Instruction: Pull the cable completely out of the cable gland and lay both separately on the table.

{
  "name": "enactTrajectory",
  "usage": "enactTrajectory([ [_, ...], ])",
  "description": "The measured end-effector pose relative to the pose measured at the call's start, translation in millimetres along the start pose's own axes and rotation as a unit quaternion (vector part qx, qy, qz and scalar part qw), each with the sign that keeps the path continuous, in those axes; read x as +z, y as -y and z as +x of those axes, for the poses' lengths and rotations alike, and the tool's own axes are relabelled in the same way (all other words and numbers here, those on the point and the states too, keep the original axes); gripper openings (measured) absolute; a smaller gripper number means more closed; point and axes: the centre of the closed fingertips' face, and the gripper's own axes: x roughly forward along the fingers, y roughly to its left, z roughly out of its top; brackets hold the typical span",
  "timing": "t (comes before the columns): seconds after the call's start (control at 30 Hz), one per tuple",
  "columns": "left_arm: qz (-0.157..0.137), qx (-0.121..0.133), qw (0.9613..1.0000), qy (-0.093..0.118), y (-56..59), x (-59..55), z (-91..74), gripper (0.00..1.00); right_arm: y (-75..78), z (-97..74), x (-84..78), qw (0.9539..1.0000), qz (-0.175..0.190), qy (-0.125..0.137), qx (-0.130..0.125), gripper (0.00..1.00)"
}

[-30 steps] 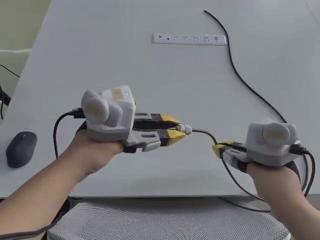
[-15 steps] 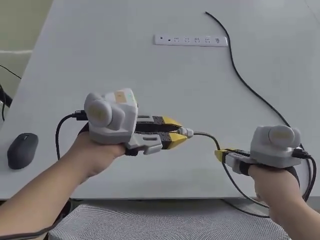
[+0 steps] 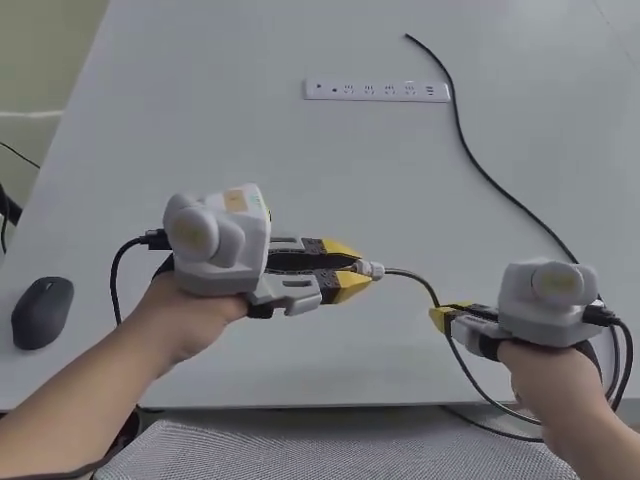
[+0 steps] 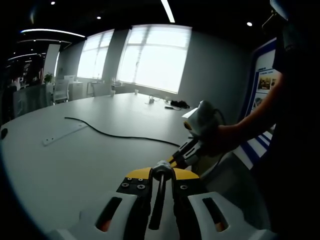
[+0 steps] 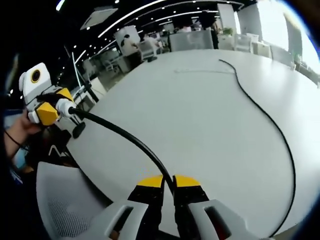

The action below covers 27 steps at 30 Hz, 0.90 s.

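Observation:
My left gripper (image 3: 358, 277) is shut on the small white cable gland (image 3: 371, 269), held above the near edge of the white table (image 3: 300, 160). The gland (image 4: 162, 170) sits between the yellow jaw tips of the left gripper (image 4: 161, 176). A dark cable (image 3: 420, 283) runs out of the gland to the right into my right gripper (image 3: 440, 316), which is shut on it. In the right gripper view the cable (image 5: 125, 135) stretches from the right gripper (image 5: 169, 183) up to the gland (image 5: 63, 107) in the left gripper (image 5: 50, 106).
A white power strip (image 3: 377, 91) lies far back on the table, with a long black cord (image 3: 490, 180) running from beside it toward the right edge. A dark mouse (image 3: 41, 312) lies at the near left. A mesh chair seat (image 3: 340, 450) is below the table edge.
The right gripper has drawn down and slightly right along with the cable, widening the span of cable between the two grippers. The left gripper stays about where it was.

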Motion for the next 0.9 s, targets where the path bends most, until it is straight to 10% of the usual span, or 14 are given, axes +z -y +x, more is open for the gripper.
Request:
enactTrajectory([
  [0.37, -0.003, 0.001, 1.0, -0.004, -0.3, -2.3, 0.6, 0.15, -15.9, -15.2, 22.9, 0.9928, -0.119, 0.015, 0.003, 0.17],
  [0.9, -0.011, 0.0, 0.9999, -0.01, -1.8, -4.5, 3.2, 0.15, -84.0, -30.4, 64.1, 0.9278, -0.366, 0.057, 0.046, 0.24],
])
